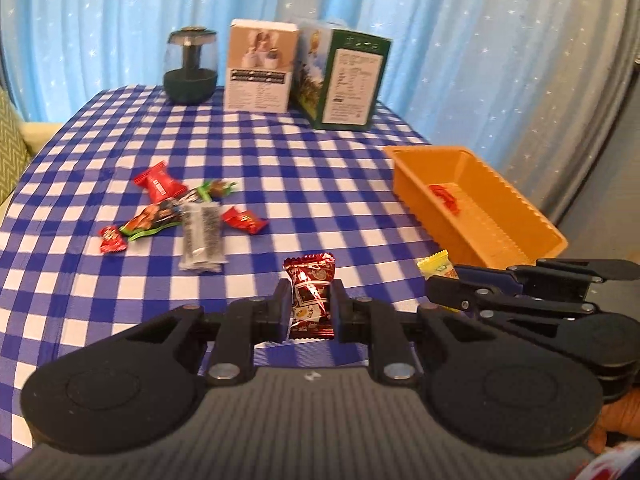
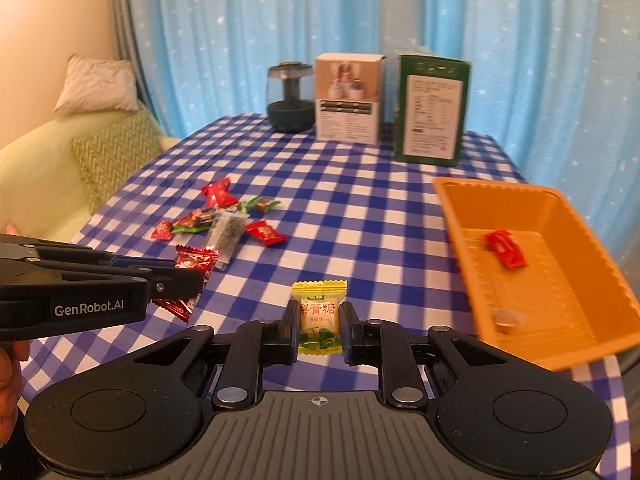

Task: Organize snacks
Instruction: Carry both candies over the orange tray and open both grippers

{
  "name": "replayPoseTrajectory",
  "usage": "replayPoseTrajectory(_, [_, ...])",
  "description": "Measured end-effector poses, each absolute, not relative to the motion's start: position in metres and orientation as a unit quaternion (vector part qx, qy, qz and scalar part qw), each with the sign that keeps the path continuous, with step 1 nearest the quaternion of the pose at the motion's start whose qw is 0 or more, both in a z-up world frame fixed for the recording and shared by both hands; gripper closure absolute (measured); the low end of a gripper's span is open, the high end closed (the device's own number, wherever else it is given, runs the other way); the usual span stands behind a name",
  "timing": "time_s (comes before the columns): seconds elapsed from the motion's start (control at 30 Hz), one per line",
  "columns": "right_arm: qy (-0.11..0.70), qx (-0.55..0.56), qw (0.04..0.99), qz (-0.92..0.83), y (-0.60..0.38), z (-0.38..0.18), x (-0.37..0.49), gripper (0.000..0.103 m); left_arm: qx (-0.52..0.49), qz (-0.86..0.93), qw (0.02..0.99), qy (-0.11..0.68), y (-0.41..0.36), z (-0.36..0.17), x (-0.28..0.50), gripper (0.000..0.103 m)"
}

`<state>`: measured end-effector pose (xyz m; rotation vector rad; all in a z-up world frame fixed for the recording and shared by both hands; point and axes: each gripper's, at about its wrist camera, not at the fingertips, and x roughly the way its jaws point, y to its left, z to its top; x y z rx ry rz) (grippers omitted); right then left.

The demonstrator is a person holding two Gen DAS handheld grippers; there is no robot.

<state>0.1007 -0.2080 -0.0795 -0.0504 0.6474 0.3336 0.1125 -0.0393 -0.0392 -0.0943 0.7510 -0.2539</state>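
Each gripper's jaws are clamped on a sweet, left gripper (image 1: 310, 308) on the red sweet (image 1: 311, 296), right gripper (image 2: 320, 330) on the yellow sweet (image 2: 319, 316), seemingly bound for the orange tray (image 2: 568, 216).

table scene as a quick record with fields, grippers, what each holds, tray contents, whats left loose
left gripper: shut on dark red candy
right gripper: shut on yellow candy
orange tray: at the table's right side, holds one red candy and a small clear item, too blurred to tell
loose pile: several wrapped snacks on the checked tablecloth, left of the tray
back of table: dark lamp, white box, green box
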Motion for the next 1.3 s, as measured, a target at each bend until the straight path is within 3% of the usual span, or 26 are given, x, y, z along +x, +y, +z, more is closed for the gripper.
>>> replayPoseTrajectory(1.3, [0.310, 0.041, 0.950, 0.010, -0.364, -0.039, 0.108, 0.082, -0.006, -0.257, 0.899, 0.354, -0.197, -0.009, 0.153, 0.085])
